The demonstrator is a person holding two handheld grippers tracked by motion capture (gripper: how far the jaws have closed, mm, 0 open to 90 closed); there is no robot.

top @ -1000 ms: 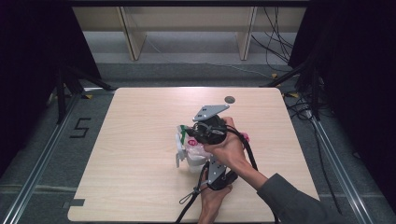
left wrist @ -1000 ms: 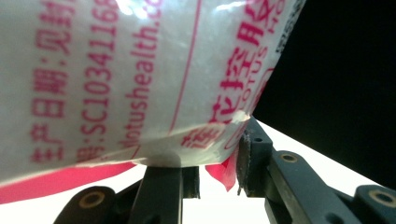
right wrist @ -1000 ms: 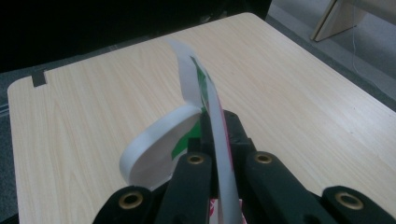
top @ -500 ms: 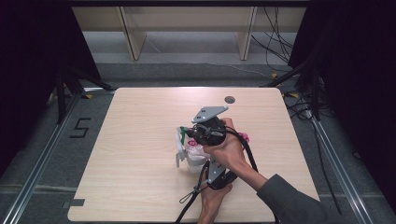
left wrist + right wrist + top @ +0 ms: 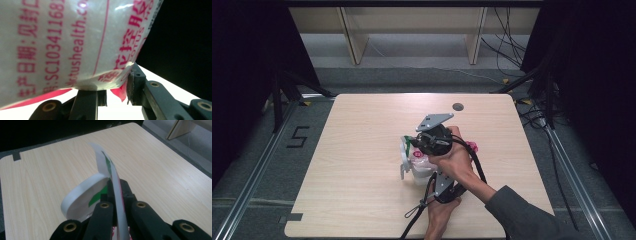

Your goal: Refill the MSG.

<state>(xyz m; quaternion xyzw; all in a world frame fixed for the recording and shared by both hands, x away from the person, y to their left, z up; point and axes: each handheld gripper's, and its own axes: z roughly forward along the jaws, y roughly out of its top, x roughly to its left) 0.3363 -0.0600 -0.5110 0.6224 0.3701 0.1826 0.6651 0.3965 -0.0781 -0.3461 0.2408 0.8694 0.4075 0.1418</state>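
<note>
I am holding a white tub (image 5: 418, 167) with red print near the middle of the surface (image 5: 362, 150), a little toward its near edge, and peeling its film lid (image 5: 110, 173) off. My left fingers (image 5: 117, 86) are clamped on the tub's lower wall, steadying it. My right fingers (image 5: 117, 195) are pinched fully together on the white-and-green film, which curls up above the tub's round rim (image 5: 80, 195). By my reckoning the seal is partly open; the next move calls for a steady pull of the film across and away from the rim while my left grip keeps the tub from tipping. The surface is pale wood with a dark round grommet (image 5: 457, 106) by its far edge. Beyond it lie grey floor, wooden shelf legs (image 5: 351, 35), cables and black curtains.
</note>
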